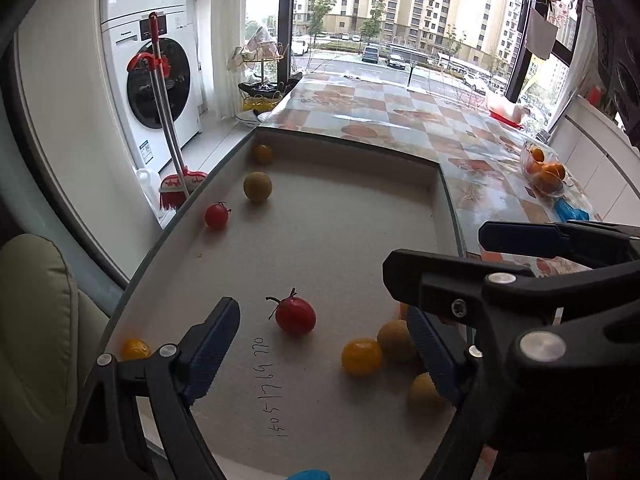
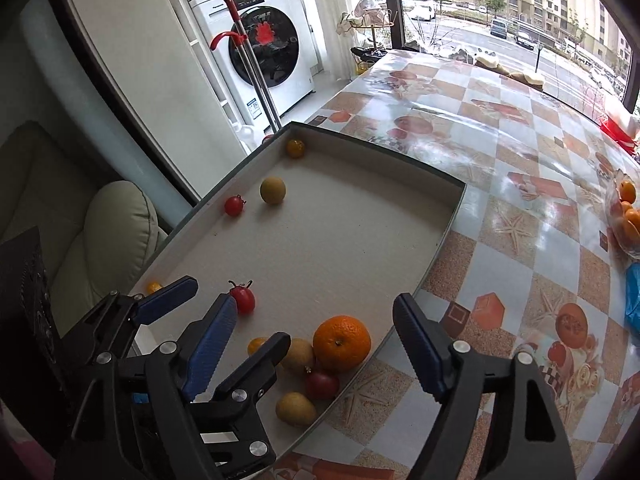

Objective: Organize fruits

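We hold the left tongs [image 1: 324, 344] spread low over the tray [image 2: 452, 216], framing the tomato [image 1: 295, 314] for a pick. The right tongs [image 2: 316, 340], also spread and empty, hover above the orange [image 2: 341, 343] clustered near the tray's corner on the surface [image 2: 520, 160].

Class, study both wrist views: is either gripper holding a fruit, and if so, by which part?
Nothing is held. The left gripper and right gripper are both open above the tray, fingers touching no fruit.
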The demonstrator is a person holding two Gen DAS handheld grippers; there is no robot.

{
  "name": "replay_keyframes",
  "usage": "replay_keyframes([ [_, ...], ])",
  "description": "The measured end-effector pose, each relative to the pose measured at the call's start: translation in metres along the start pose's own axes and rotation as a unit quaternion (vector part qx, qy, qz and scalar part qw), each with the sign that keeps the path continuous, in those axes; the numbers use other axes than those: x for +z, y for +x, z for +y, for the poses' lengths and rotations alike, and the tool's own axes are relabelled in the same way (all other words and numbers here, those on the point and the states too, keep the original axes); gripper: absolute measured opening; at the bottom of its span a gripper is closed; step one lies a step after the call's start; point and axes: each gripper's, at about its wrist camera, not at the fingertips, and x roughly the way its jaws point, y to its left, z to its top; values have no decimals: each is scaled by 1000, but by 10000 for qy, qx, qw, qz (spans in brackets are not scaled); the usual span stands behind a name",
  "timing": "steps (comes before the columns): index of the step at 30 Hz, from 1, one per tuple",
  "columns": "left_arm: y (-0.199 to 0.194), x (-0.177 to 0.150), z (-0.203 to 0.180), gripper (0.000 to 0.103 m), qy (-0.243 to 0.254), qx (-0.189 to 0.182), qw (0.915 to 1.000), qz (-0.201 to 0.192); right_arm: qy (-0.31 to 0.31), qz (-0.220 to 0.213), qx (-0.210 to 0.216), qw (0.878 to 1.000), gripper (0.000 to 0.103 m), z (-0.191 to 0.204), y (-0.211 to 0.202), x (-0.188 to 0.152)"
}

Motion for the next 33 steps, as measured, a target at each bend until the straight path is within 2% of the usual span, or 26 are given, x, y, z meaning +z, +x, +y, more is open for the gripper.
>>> replay_keyframes([
  [1, -1, 0, 0, 101, -17, -6, 10000, 14, 9, 44, -65, 10000, 92, -1, 1, 0],
  [2, -2, 0, 1, 103, -60, -26, 10000, 6, 8, 89, -132, 9999, 101, -2, 1, 0],
  [7, -7, 1, 1, 103, -139, -75, 9997, 172, -49, 116, -148, 9998, 103, -2, -4, -1],
  [11, -9, 0, 1, 103, -223, -254, 9990, 283, -59, 280, -194, 9994, 103, -2, -5, -2],
  [16, -8, -2, -4, 103, -70, 73, 9989, 452, 15, 346, -272, 9990, 103, -5, -7, -4],
  [22, -8, -4, -5, 103, -105, 103, 9984, 552, -114, 379, -406, 9984, 103, -1, -10, -9],
  [33, -12, -4, -8, 103, -16, 300, 9982, 510, -167, 391, -436, 9981, 103, 2, -12, -11],
])
